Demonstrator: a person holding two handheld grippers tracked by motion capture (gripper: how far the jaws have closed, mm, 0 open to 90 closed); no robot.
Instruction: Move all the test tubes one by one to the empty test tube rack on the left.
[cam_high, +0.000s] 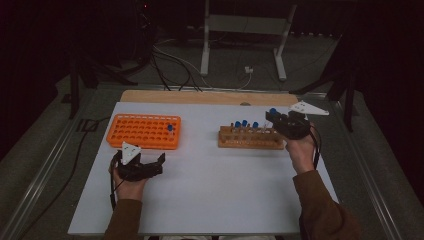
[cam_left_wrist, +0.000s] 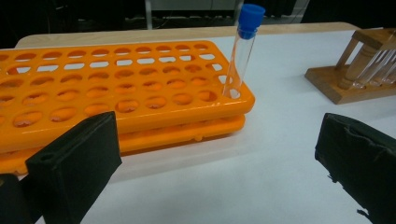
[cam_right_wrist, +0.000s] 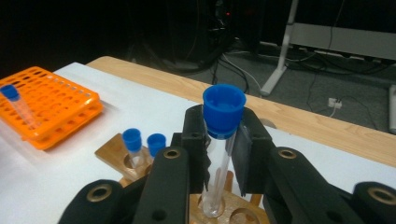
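While the white table (cam_high: 210, 195) takes up most of the high view, with a strip of bare wood (cam_high: 200, 97) along its far edge, the biggest thing on it is the orange rack (cam_high: 144, 131), lying flat toward the left. One blue-capped tube (cam_left_wrist: 240, 51) stands in a hole near that rack's right-hand corner, leaning slightly; the other holes in sight are bare. To the right, well apart from it, sits the smaller wooden rack (cam_high: 249, 137), with several blue-capped tubes (cam_high: 244, 124) upright in its row.

The left gripper (cam_high: 150, 167) rests low on the table just in front of the orange rack, its jaws spread wide with nothing between them; in the left gripper view only bare tabletop lies between the pads (cam_left_wrist: 74, 163) and the rack's near edge.

The right gripper (cam_right_wrist: 219, 149) is at the right end of the wooden rack, closed tight around a clear tube with a blue cap (cam_right_wrist: 223, 112). The pads grip the glass just under the cap, and the tube stands upright, its bottom end inside a hole of the wooden rack. Two neighbouring capped tubes (cam_right_wrist: 142, 142) stand just beside it on the left in the right gripper view, close to the left jaw.
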